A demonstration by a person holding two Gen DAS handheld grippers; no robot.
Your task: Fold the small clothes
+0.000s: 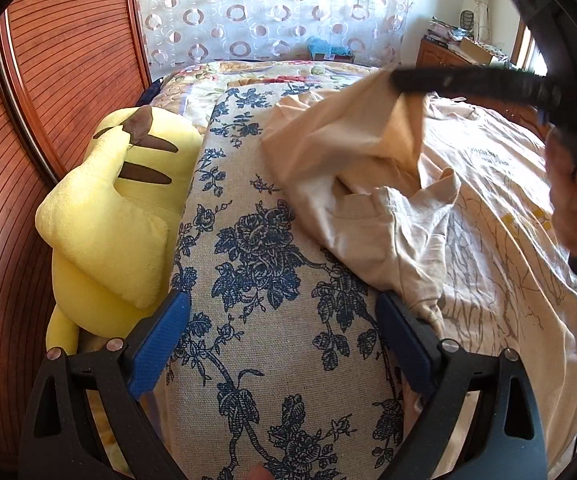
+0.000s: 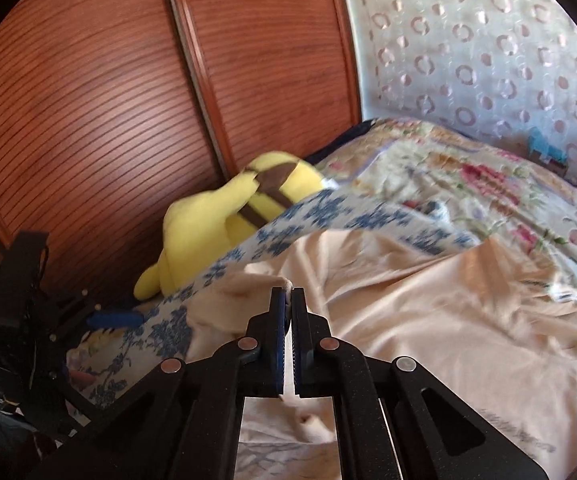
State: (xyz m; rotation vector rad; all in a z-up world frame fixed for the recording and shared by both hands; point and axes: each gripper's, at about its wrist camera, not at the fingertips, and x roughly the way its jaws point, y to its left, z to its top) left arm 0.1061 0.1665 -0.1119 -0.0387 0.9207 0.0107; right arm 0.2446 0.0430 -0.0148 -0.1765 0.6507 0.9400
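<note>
Cream T-shirt [image 1: 368, 184], spread on the bed [image 1: 248, 280] across a blue-flowered cover, rises at its far sleeve edge where your right gripper [image 2: 287, 296] has its fingers clenched on a thin pinch of the cloth. Your left gripper [image 1: 284, 320] hangs over the bare flowered cover, its fingers spread wide and holding nothing. The shirt's near hem just meets the inner finger of that gripper; the body of the shirt lies off to its right, running away toward the curtain [image 1: 268, 12]. A yellow plush toy [image 1: 116, 216] rests against the wooden wardrobe doors [image 1: 60, 80], clear of the fabric. The fold likely turns on your right hand: it already has the raised edge, with the flat body beneath and beside it.
</note>
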